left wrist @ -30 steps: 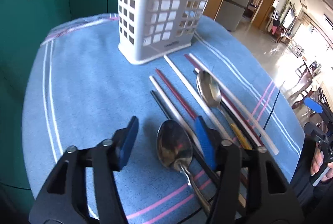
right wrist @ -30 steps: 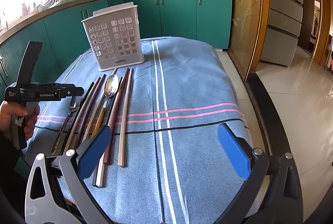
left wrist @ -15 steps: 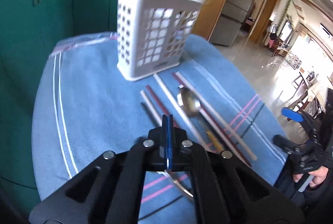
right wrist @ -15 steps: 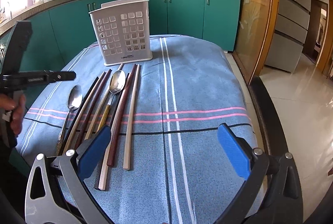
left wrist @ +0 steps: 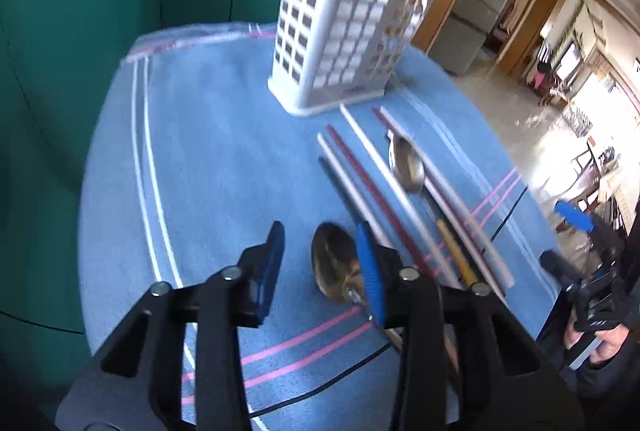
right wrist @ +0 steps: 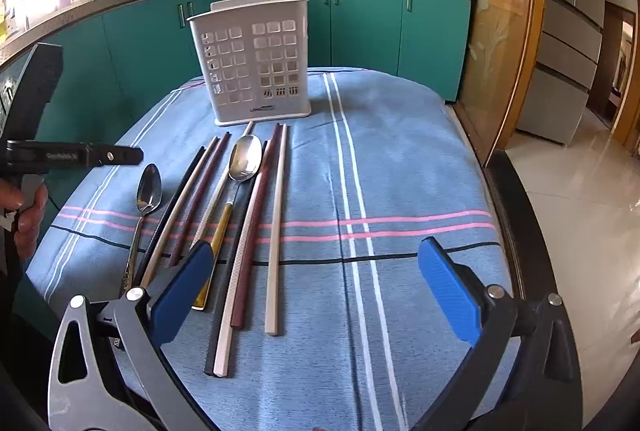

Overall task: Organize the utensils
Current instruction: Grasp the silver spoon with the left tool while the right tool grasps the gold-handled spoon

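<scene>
A white slotted utensil holder (left wrist: pixel 344 43) (right wrist: pixel 256 71) stands at the far end of the blue striped cloth (right wrist: pixel 400 159). Several chopsticks (right wrist: pixel 276 223) lie side by side in front of it, with a gold-handled spoon (right wrist: pixel 244 159) among them. A second spoon (left wrist: pixel 332 267) (right wrist: pixel 149 187) lies at the left of the row. My left gripper (left wrist: pixel 320 267) hovers over that spoon. Its jaws are opening, the spoon bowl shows between the pads, and they do not press on it. My right gripper (right wrist: pixel 318 287) is open wide over bare cloth, just right of the chopstick ends.
Green cabinets (right wrist: pixel 360 27) and a counter with pots run behind the table. A glass door in a wooden frame (right wrist: pixel 492 31) stands on the right. A hand (right wrist: pixel 28 207) holds the left gripper's handle. A blue pad (left wrist: pixel 574 217) of the right gripper shows at the table's right edge.
The left gripper's jaws were apart around the spoon, closed fully half a second ago with nothing in them, and are apart again. The spoon still lies on the cloth. The right gripper drifted slightly sideways.
</scene>
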### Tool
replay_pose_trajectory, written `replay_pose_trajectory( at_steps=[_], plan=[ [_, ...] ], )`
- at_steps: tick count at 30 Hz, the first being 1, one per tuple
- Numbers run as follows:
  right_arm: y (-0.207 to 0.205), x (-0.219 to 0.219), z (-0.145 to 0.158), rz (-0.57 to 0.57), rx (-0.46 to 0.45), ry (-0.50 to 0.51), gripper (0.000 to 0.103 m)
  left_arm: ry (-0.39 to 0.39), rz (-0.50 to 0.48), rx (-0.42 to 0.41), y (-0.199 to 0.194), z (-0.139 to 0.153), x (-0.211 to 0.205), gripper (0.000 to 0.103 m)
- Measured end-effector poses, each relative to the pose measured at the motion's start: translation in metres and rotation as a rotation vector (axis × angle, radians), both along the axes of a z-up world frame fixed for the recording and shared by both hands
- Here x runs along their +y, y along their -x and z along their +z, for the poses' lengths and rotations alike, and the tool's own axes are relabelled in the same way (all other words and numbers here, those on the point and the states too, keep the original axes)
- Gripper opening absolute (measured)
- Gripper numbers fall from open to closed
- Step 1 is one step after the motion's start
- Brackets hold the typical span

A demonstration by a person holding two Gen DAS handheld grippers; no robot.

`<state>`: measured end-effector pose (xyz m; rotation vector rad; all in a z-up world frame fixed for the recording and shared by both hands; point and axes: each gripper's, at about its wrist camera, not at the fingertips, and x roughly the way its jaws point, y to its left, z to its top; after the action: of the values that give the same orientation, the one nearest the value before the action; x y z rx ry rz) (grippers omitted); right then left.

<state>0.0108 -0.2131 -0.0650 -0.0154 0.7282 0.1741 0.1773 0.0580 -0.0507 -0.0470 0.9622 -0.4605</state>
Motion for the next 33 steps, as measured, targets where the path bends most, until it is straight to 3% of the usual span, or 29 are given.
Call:
replay_pose_trajectory(
  at_steps=[10, 17, 22, 24, 26, 30, 33],
  plan=[
    [0.0, -0.003, -0.001, 0.033, 0.003, -0.036, 0.1, 0.031, -0.042, 0.029, -0.009, -0.019, -0.011, 0.005],
    [-0.025, -0.009, 0.025, 0.2, 0.007, -0.16, 0.099, 0.07, -0.041, -0.141, 0.013, 0.024, -0.014, 0.001],
    [-0.076, 0.013, 0.023, 0.41, 0.089, -0.035, 0.098, 0.076, 0.011, -0.357, 0.043, 0.07, -0.008, 0.001],
    [-0.1, 0.022, 0.014, 0.452, 0.121, -0.01, 0.082, 0.073, 0.049, -0.436, 0.051, 0.083, -0.004, 0.001],
    [-0.129, 0.029, 0.0, 0.488, 0.213, -0.01, 0.056, 0.045, 0.104, -0.513, 0.056, 0.091, -0.003, 0.001],
    [-0.17, 0.04, -0.021, 0.553, 0.297, -0.044, 0.045, 0.018, 0.15, -0.574, 0.053, 0.096, -0.006, 0.001],
    [-0.183, 0.048, -0.025, 0.585, 0.309, -0.06, 0.039, 0.009, 0.145, -0.559, 0.046, 0.092, -0.008, 0.001]
  ],
)
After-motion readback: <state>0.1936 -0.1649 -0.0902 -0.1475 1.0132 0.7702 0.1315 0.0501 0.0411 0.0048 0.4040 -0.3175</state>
